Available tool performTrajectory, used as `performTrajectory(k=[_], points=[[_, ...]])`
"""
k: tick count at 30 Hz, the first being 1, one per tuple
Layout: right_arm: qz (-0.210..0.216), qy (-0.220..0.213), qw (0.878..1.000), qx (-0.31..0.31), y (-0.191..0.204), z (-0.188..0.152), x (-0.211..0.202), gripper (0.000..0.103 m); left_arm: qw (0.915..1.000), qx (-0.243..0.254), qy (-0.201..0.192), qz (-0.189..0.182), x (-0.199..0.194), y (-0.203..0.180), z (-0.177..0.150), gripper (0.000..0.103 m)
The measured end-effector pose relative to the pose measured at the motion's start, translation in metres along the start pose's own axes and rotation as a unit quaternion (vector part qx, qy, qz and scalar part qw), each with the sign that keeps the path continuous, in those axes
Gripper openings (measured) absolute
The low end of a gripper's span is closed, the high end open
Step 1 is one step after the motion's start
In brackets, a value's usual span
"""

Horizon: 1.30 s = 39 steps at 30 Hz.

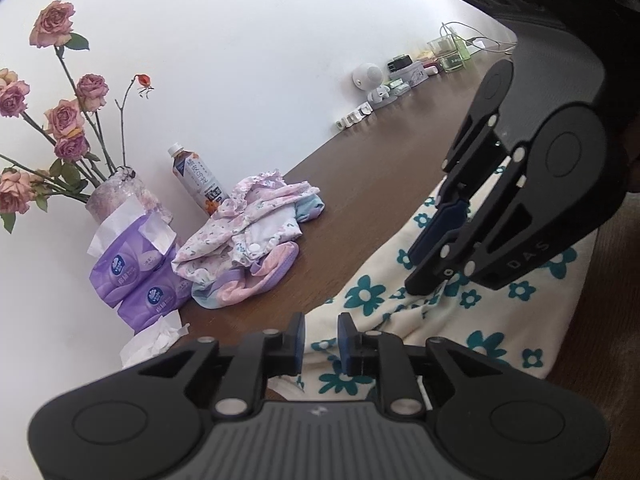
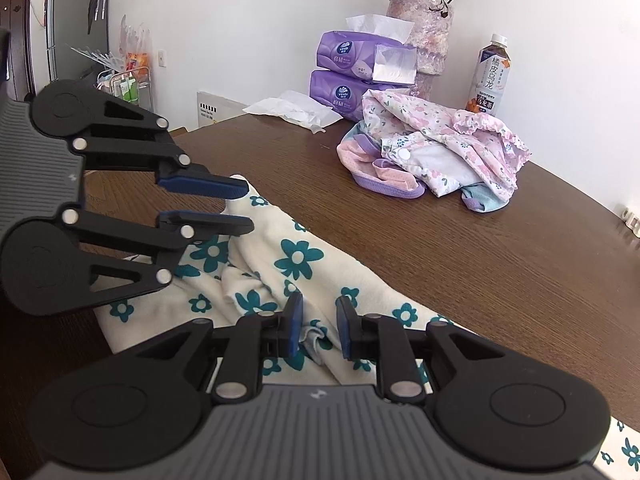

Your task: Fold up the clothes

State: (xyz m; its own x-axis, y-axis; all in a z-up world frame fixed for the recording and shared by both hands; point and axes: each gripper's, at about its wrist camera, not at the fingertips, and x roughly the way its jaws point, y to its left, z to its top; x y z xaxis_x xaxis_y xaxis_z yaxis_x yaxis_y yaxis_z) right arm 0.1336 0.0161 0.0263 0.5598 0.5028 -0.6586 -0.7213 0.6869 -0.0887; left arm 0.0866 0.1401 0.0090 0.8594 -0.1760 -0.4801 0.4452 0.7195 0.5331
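Both claws, left (image 1: 321, 344) and right (image 2: 319, 326), slightly spread over flowered cloth (image 2: 296, 258), pinching nothing. Far-right tabletop (image 1: 380, 184) clutter only from left; fridge (image 2: 76, 16) only from right.

home | wood table (image 2: 440, 240) w/ rose vase (image 1: 124, 196), tissue packs (image 2: 352, 76), fridge (image 2: 76, 16)

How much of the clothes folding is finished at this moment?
Nothing looks folded yet. The cream cloth with teal flowers lies rumpled under both claws, left claw and right claw, which stand open, gripping nothing. The pink pile of small clothes waits untouched.
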Motion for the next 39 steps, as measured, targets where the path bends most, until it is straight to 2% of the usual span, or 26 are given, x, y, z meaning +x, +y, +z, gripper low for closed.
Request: performTrajectory(k=[4,10,14,19,24,27,30,32,39], points=[[0.002,-0.002,1.0,0.0,0.0,-0.001,0.0,0.019,0.9996,-0.001,0.024,-0.013,0.009,-0.006,-0.005,0.016],[0.004,-0.006,1.0,0.001,-0.001,-0.002,0.0,0.018,0.9996,-0.007,0.028,-0.005,-0.003,0.0,-0.001,0.017],[0.008,-0.008,1.0,0.004,-0.003,-0.003,-0.001,0.019,0.9992,-0.019,0.03,-0.019,-0.017,0.001,-0.001,0.017],[0.011,-0.013,1.0,0.004,-0.003,-0.005,-0.001,0.019,0.9974,-0.022,0.066,-0.016,-0.01,-0.008,-0.009,0.014],[0.01,-0.017,1.0,0.001,-0.003,-0.006,-0.001,0.019,0.9985,-0.038,0.037,0.007,-0.017,-0.005,0.006,0.019],[0.007,-0.019,1.0,-0.001,-0.001,-0.007,-0.001,0.019,0.9986,-0.046,0.024,0.002,-0.009,-0.009,0.019,0.023],[0.006,-0.02,1.0,-0.003,-0.001,-0.007,-0.001,0.019,0.9984,-0.039,0.038,-0.014,0.005,-0.019,0.023,0.022],[0.006,-0.021,1.0,-0.004,-0.001,-0.007,-0.002,0.019,0.9981,-0.035,0.049,-0.018,0.01,-0.024,0.02,0.018],[0.004,-0.023,1.0,-0.007,0.0,-0.009,-0.002,0.019,0.9978,-0.043,0.049,-0.009,0.01,-0.027,0.017,0.017]])
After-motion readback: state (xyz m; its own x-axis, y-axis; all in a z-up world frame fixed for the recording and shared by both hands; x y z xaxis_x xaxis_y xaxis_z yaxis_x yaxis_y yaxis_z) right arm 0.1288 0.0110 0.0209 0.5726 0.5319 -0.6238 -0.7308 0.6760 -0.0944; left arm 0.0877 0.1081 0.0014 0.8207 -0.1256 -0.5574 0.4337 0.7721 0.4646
